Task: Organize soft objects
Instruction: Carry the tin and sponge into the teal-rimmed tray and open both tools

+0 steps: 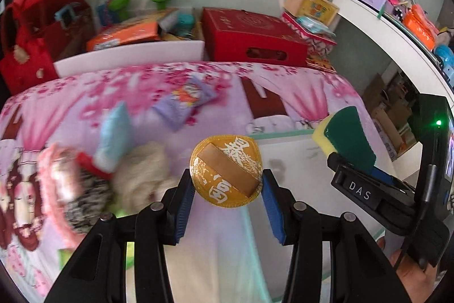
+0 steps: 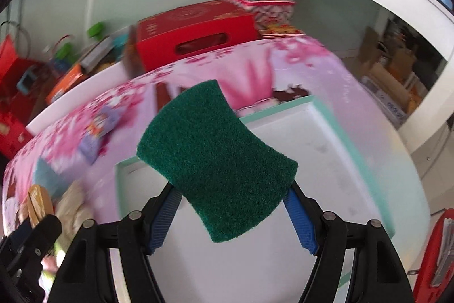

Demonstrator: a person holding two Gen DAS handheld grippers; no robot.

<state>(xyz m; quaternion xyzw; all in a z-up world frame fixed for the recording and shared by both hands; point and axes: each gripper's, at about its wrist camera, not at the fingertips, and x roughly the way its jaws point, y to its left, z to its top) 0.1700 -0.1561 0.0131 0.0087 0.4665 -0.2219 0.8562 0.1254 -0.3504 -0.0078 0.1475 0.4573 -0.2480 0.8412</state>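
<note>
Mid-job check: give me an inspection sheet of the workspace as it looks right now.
Surface: pink floral bedspread with a white tray on it.
Job's things: gold puff, green sponge, both held.
Clutter: purple packet, blue pouch, cream fluffy item, blurred.
Grippers: left gripper shut on puff; right gripper shut on sponge.
Cables: black lead on right gripper.
Surroundings: red box, red bag, white shelf.
</note>
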